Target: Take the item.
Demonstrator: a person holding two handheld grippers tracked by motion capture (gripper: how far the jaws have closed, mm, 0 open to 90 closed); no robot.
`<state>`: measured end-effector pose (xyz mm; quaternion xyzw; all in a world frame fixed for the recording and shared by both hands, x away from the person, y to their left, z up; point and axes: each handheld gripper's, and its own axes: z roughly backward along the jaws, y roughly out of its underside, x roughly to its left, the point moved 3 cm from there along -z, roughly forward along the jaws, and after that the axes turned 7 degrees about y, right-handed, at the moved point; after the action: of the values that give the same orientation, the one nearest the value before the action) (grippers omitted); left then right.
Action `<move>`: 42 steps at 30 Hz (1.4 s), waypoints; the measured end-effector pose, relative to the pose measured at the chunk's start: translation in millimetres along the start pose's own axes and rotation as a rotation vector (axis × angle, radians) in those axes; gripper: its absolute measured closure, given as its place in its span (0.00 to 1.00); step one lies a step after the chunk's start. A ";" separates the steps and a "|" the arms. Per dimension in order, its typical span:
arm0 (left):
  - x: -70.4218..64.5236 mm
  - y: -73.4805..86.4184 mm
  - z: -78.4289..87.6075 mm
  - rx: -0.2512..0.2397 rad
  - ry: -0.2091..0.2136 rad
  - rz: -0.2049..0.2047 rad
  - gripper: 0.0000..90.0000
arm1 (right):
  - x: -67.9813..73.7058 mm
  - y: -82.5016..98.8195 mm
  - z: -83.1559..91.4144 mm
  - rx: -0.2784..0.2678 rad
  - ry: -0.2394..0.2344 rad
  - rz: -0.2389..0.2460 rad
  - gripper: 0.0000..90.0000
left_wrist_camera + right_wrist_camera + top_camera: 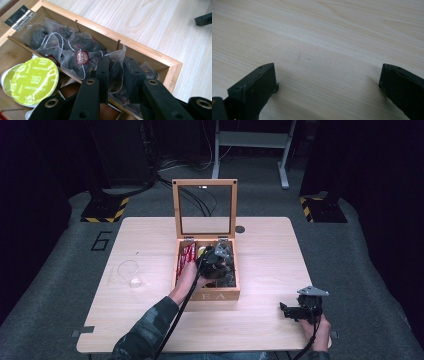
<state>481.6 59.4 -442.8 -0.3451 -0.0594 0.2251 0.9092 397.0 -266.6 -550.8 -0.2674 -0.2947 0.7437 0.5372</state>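
A wooden box (207, 295) with its glass lid (205, 183) standing upright sits mid-table. My left gripper (219, 261) reaches down into its right compartment. There its jaws (117, 75) are shut on a mesh tea bag (115, 65), one of several tea bags (75, 47) with strings and dark red tags. Green-lidded capsules (35, 80) lie in the neighbouring compartment and red packets (186, 256) in the left one. My right gripper (286, 310) rests on the table near the front right corner. Its jaws (327, 82) stand wide open over bare wood.
A small clear thing with a thin loop (131, 274) lies on the table left of the box. A dark round spot (240, 229) marks the table behind the box. The table edge (200, 351) runs close in front of both hands.
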 end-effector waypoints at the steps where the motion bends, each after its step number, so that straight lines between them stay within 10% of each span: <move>1: 0.2 -0.4 2.8 -0.002 -0.005 -0.006 0.84 | 0.0 0.0 0.0 0.000 0.000 0.000 0.01; 42: 20.2 19.4 84.4 -0.121 -0.108 0.034 0.85 | 0.0 0.0 0.2 0.003 -0.001 0.001 0.01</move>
<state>470.3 132.0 -392.8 -0.3876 -0.1160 0.2549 0.8782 396.9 -266.6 -550.7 -0.2665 -0.2936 0.7444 0.5372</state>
